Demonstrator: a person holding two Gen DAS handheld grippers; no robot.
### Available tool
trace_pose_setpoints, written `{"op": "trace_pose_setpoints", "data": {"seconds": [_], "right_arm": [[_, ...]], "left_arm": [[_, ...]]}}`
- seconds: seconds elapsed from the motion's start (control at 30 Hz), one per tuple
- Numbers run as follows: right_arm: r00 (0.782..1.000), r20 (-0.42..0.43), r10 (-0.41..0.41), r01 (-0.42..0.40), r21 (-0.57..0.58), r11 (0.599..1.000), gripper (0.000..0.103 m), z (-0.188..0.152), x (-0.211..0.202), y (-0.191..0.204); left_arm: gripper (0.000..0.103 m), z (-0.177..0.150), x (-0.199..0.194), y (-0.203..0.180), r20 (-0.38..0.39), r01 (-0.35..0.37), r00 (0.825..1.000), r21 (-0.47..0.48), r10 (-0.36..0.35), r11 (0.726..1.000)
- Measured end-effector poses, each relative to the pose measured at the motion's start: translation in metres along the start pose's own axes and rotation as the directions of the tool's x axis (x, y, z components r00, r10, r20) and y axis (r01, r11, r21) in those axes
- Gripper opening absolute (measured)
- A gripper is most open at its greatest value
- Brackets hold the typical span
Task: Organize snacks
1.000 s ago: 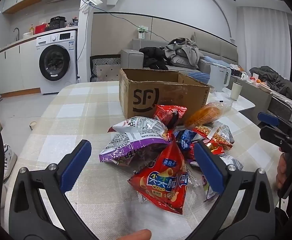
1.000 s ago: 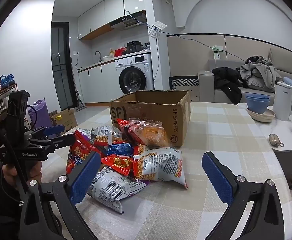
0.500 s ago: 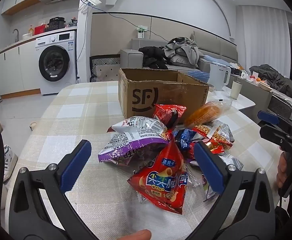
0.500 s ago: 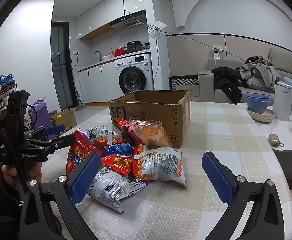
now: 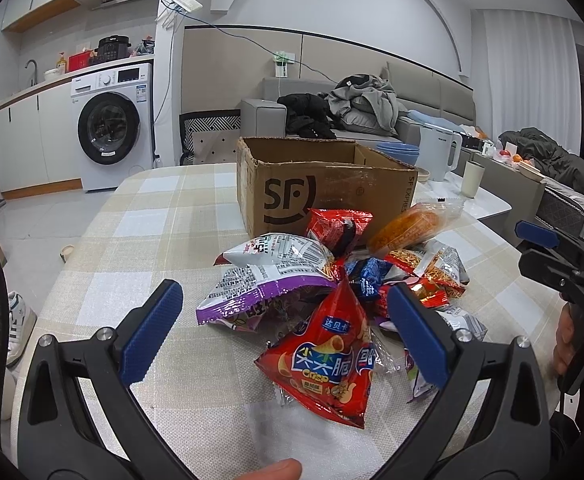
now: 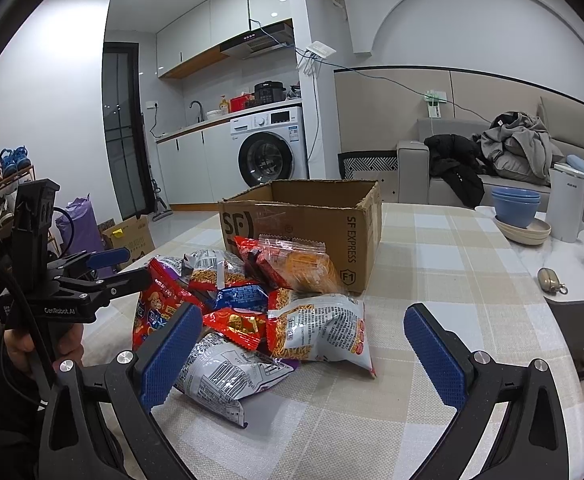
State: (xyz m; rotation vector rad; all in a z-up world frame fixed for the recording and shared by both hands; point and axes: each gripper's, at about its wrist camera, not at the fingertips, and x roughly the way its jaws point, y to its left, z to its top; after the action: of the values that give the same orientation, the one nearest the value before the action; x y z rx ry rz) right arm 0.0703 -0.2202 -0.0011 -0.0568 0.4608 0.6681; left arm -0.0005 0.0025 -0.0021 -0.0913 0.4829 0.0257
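Note:
A heap of snack bags lies on the checked tablecloth [image 5: 164, 232] in front of an open SF cardboard box [image 5: 311, 196], also seen in the right wrist view [image 6: 323, 224]. Nearest my left gripper [image 5: 280, 316] is a red chip bag [image 5: 323, 360], with a purple-edged bag [image 5: 260, 284] behind it. The left gripper is open and empty, held above the near side of the heap. My right gripper [image 6: 303, 332] is open and empty, in front of a white noodle-snack bag [image 6: 319, 328] and a silver bag [image 6: 228, 372]. An orange snack pack [image 6: 303, 264] leans on the box.
A side table [image 6: 571, 264] to the right carries blue bowls [image 6: 515, 204], a white kettle [image 6: 569, 200], a cup and a small bell. A sofa with clothes stands behind the table. A washing machine [image 5: 108, 128] stands far left.

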Motion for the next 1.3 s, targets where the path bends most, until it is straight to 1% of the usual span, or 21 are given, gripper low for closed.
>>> {"op": "trace_pose_setpoints", "data": {"seconds": [1.0,1.3], "right_arm": [[1.000,-0.012,-0.003,0.003,0.000,1.000,0.103,-0.0041,0.0042,0.0012],[0.999,-0.027,-0.024,0.024,0.010,1.000,0.103,-0.0051,0.0061,-0.0014]], "left_arm": [[0.102,-0.0010,0.0024,-0.0036,-0.004,-0.001,1.000,0.006,0.001,1.000],[0.102,-0.0023,0.0045,-0.0043,-0.008,0.002,1.000,0.005,-0.002,1.000]]}}
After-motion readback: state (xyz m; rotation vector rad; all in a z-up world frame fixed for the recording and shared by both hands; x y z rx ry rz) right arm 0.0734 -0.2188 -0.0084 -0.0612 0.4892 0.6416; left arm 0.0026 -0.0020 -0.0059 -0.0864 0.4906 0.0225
